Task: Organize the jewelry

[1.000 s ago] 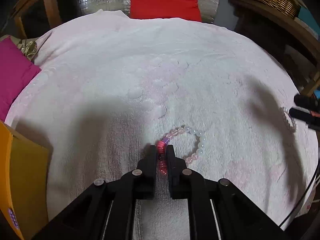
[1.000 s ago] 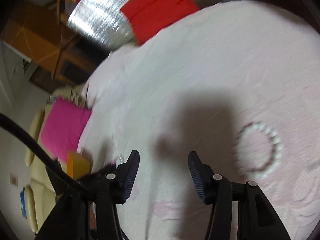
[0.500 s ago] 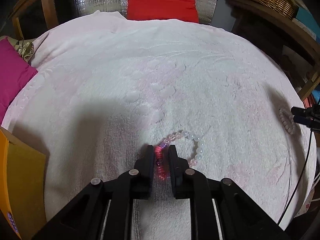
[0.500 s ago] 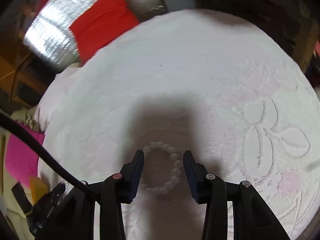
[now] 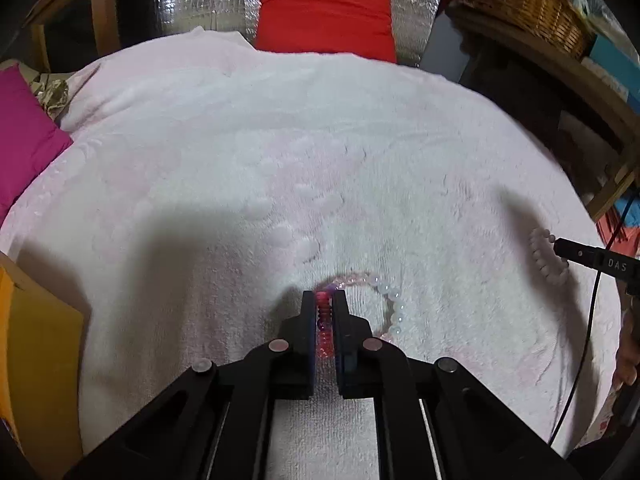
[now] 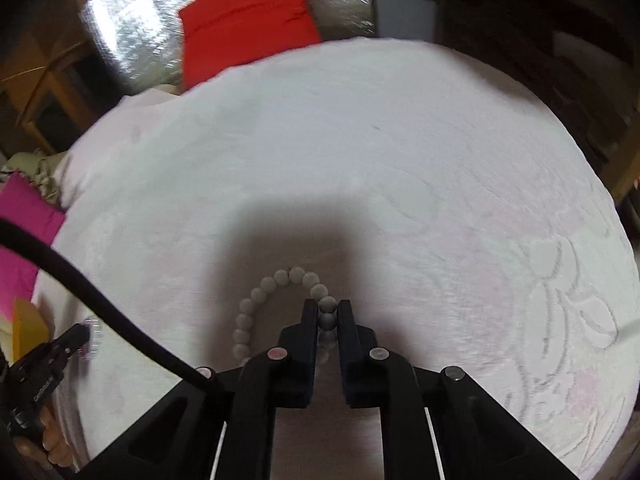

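A pink, red and clear bead bracelet [image 5: 386, 300] lies on the white towel-covered table [image 5: 280, 140]. My left gripper [image 5: 325, 303] is shut on its red beads at its near-left side. A white bead bracelet [image 6: 260, 292] lies further right on the same cloth. My right gripper [image 6: 327, 312] is shut on its right side beads. In the left wrist view the white bracelet [image 5: 540, 256] shows at the far right with the right gripper's fingertips [image 5: 564, 246] on it. In the right wrist view the left gripper [image 6: 82, 338] shows at the lower left.
A yellow-orange box [image 5: 36, 360] stands at the table's left edge, beside a magenta cushion [image 5: 20, 136]. A red cushion [image 5: 326, 12] against silver foil lies beyond the far edge. A wicker basket [image 5: 528, 4] sits on a shelf at the right. A black cable [image 6: 100, 300] crosses the right view.
My right gripper swung over to the white bracelet and closed on its beads. My left gripper stayed shut on the pink bracelet and shifted slightly.
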`<state>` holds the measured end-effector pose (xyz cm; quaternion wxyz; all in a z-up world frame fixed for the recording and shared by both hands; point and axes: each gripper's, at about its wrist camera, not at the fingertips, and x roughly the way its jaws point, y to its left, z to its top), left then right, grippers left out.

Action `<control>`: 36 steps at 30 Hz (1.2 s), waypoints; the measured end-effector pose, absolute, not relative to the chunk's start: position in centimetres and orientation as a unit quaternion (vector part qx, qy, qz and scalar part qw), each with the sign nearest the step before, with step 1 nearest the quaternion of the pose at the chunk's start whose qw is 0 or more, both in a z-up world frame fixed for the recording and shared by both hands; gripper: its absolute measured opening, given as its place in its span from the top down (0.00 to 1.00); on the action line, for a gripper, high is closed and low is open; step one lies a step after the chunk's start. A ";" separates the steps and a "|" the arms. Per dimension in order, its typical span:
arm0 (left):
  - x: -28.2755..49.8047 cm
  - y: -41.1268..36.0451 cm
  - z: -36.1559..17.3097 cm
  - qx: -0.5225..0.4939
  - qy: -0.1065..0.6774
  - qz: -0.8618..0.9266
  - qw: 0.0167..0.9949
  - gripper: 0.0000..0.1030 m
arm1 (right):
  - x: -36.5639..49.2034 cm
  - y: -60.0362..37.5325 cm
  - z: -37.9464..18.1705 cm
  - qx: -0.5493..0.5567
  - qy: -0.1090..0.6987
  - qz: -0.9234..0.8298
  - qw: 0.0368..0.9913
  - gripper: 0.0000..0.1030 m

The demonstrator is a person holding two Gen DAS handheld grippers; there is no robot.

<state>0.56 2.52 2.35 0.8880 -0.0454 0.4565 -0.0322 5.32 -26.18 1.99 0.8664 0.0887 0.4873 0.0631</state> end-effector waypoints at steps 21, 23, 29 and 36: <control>-0.9 3.7 3.6 -0.038 0.453 -0.039 0.890 0.52 | 3.6 -19.8 3.5 0.104 0.458 0.140 0.872 0.90; -0.4 3.3 3.4 -0.033 0.455 -0.039 0.889 0.51 | 4.1 -20.6 2.8 0.114 0.472 0.129 0.865 0.90; 0.5 2.0 2.3 -0.015 0.470 -0.037 0.882 0.41 | 4.7 -23.3 1.9 0.142 0.492 0.120 0.851 0.90; 0.7 1.4 1.9 -0.009 0.466 -0.045 0.883 0.64 | 4.3 -25.0 1.8 0.159 0.499 0.121 0.843 0.88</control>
